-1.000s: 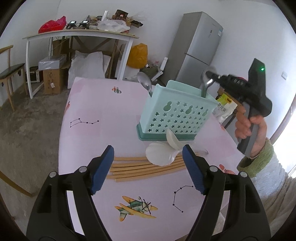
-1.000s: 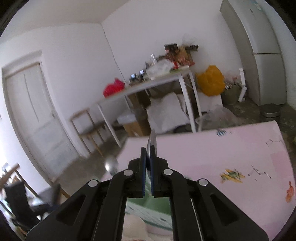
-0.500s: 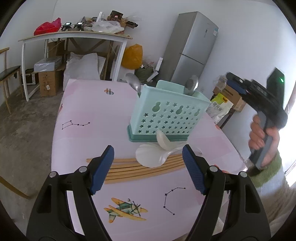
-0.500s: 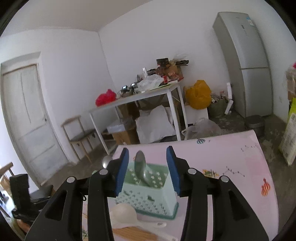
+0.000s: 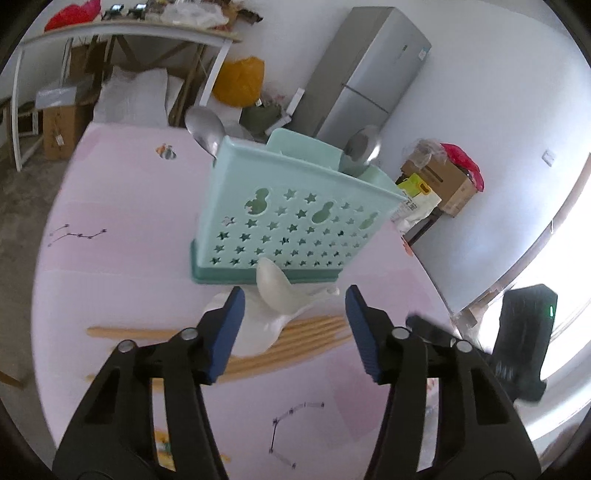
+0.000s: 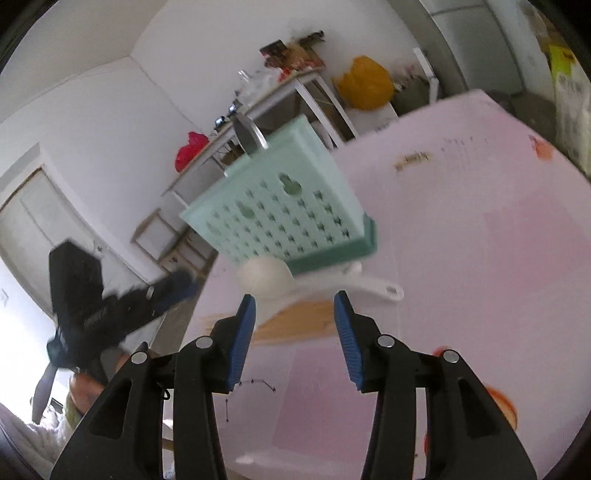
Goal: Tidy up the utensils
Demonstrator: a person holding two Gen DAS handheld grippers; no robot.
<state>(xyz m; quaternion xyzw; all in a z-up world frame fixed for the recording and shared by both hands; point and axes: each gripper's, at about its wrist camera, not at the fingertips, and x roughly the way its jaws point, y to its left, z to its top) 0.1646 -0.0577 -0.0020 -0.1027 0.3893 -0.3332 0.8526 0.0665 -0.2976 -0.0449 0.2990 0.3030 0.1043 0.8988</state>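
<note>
left claw (image 5: 293,328) gaping, empty | right claw (image 6: 294,334) gaping, empty | white spoons (image 5: 275,291) beside caddy (image 5: 291,218)

White walls, grey fridge (image 5: 364,74), cluttered white side table (image 5: 122,31), bare concrete floor (image 5: 20,192).

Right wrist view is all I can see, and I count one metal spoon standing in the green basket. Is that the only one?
Observer: No. The left wrist view shows two: a metal spoon at one end of the green basket and a second spoon at the other.
Visitor: The other claw is just a blur here. Is it carrying anything?
Observer: No. The left claw is open and empty, pointed at the white spoons.
Visitor: And the tan smear under those?
Observer: Several wooden chopsticks, lying side by side on the table.
</note>
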